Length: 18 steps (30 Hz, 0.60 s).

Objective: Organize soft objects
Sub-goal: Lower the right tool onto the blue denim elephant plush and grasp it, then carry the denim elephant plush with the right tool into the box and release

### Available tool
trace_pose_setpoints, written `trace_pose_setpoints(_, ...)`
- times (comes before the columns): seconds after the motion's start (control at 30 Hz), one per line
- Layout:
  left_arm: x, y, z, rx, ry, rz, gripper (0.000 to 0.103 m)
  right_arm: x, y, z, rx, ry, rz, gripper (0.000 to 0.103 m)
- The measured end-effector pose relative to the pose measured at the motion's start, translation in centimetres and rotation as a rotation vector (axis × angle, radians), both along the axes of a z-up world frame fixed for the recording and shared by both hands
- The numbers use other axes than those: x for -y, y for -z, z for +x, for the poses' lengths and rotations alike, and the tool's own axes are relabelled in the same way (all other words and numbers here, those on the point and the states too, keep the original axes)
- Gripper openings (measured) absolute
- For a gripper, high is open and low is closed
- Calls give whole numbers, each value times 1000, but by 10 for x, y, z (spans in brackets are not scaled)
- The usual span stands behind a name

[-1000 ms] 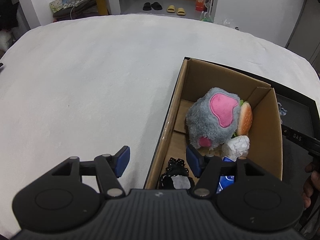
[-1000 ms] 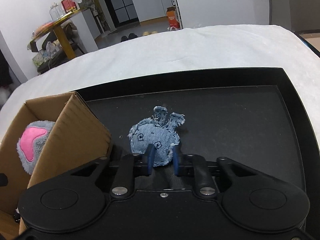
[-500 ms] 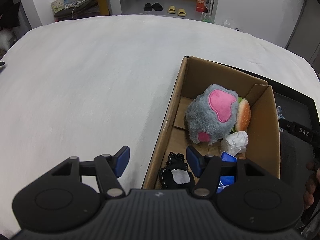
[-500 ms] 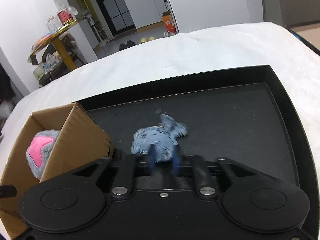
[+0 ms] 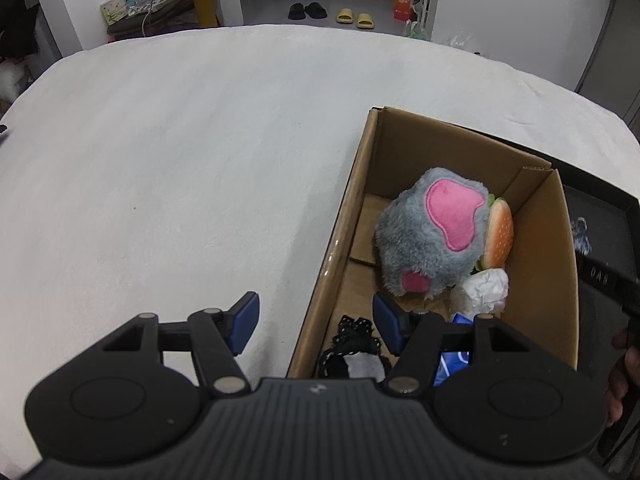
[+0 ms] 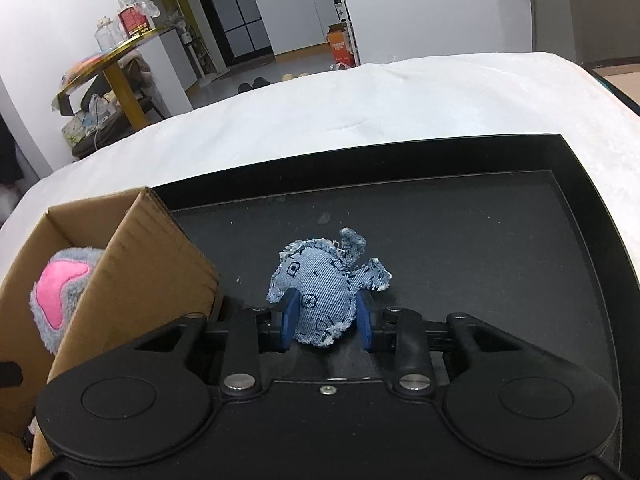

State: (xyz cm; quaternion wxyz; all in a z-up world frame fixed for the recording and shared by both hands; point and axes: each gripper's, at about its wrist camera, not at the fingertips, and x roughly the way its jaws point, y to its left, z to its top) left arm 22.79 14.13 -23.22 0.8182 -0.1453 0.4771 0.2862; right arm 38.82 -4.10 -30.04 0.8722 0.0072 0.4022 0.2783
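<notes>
A frayed blue denim toy hangs just above the black tray, and my right gripper is closing on it, both blue pads pressing its lower sides. The same toy peeks past the box in the left wrist view. The cardboard box holds a grey plush with pink patches, a burger toy, a white crumpled piece, a black lace item and something blue. My left gripper is open, straddling the box's left wall with nothing held.
The box stands against the tray's left side on a white padded surface. A person's hand shows at the right edge. Shoes, a small box and a gold-legged table stand on the floor beyond.
My right gripper has come up off the tray with the denim toy, which has turned and now sits higher between the pads. The left gripper has stayed in place.
</notes>
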Motion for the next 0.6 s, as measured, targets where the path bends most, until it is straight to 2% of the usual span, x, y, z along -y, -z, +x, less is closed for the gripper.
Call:
trace_pose_setpoints(0.1, 0, 1, 1, 6, -7, -11, 61, 10, -1, -6, 1, -7, -1, 27)
trace_pose_setpoints(0.3, 2, -8, -3, 29, -6, -14, 61, 38, -8, -15, -28, 48, 57, 26)
trace_pose_setpoints(0.6, 0, -13, -15, 42, -11, -22, 61, 52, -33, -33, -2, 63, 99, 26)
